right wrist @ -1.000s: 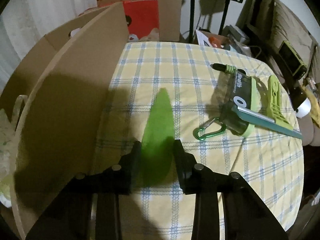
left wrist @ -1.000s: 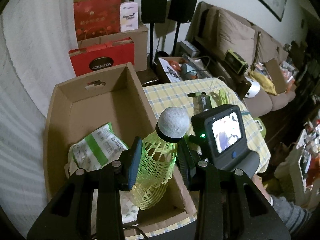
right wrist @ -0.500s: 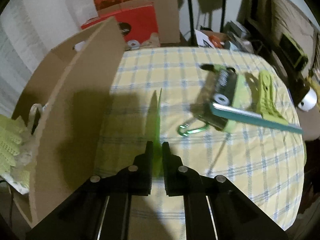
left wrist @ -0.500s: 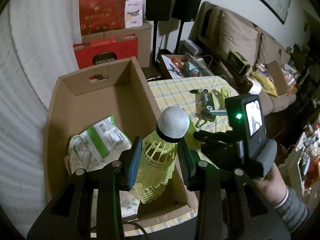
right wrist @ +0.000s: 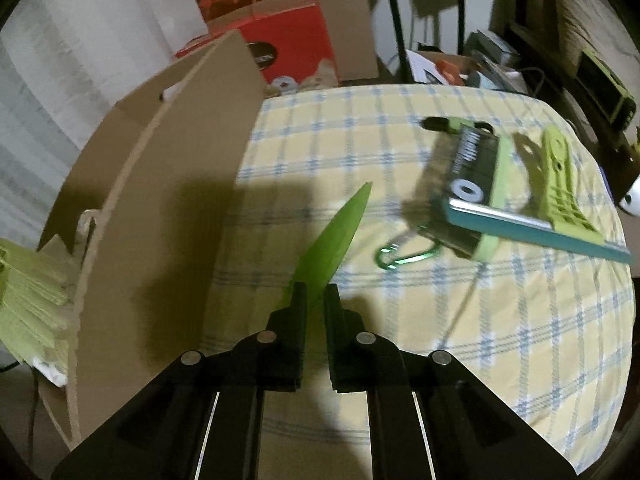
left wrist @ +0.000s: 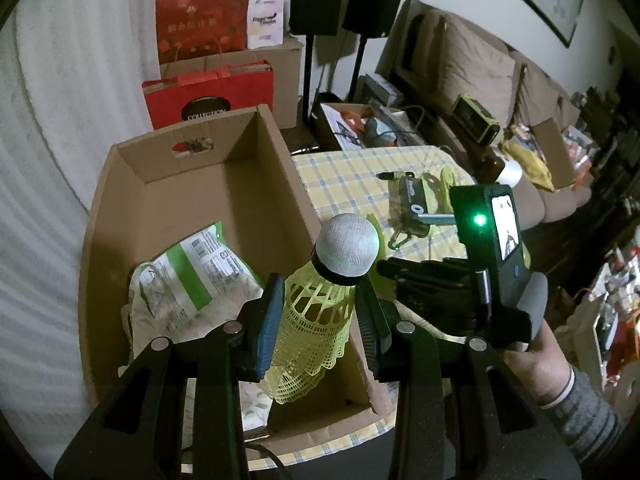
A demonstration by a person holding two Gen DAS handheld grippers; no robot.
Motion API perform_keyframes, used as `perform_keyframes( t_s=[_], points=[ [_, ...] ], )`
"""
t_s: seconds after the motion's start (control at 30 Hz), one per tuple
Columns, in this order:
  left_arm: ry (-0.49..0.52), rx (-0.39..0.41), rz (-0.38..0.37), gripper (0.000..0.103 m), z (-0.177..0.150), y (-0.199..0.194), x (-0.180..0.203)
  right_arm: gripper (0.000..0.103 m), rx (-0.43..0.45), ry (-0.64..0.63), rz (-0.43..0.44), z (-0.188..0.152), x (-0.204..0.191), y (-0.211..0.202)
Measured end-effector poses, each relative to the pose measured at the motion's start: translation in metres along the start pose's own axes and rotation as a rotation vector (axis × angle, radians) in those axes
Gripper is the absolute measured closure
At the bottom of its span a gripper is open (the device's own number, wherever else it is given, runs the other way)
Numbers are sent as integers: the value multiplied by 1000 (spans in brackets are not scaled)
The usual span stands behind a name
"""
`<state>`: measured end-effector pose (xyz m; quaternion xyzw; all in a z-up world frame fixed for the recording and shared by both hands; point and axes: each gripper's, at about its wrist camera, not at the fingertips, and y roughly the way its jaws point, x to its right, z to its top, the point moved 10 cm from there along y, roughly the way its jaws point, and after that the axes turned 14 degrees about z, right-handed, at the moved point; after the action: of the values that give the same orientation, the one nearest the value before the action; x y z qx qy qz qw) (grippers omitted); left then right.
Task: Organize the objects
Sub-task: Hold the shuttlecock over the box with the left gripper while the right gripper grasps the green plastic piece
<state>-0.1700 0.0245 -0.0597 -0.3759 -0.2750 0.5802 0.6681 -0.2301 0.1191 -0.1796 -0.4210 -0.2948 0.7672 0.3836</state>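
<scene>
Only the left wrist view looks into the cardboard box (left wrist: 192,184), where a green-and-white packet (left wrist: 188,280) lies. There the left claw (left wrist: 320,312) grips a yellow mesh shuttlecock (left wrist: 320,316) with a white cap, held over the box's near right corner. The right wrist view shows the right claw (right wrist: 316,300) clenched on a thin green leaf-shaped piece (right wrist: 336,236), over the checked table (right wrist: 520,340) beside the box wall. Farther right lie a green carabiner (right wrist: 404,256) and a green clip (right wrist: 560,188).

Both wrist views look down closely, sharing box (left wrist: 192,184) and tablecloth (right wrist: 400,152).
</scene>
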Motion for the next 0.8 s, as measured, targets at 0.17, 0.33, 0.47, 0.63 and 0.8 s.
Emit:
perform_keyframes(
  t_s=[0.17, 0.33, 0.47, 0.63, 0.8],
  points=[
    [-6, -7, -4, 70, -2, 0, 0, 91, -10, -10, -24, 6, -9, 6],
    [-6, -2, -10, 70, -2, -2, -2, 62, 13, 61, -78, 5, 7, -3],
    [-9, -2, -14, 70, -2, -1, 0, 56, 18, 89, -63, 9, 8, -4],
    [-14, 0, -21, 70, 0, -2, 1, 55, -2, 85, -56, 13, -5, 11],
    [-20, 0, -19, 70, 0, -3, -1, 54, -14, 121, -86, 11, -4, 26]
  ],
)
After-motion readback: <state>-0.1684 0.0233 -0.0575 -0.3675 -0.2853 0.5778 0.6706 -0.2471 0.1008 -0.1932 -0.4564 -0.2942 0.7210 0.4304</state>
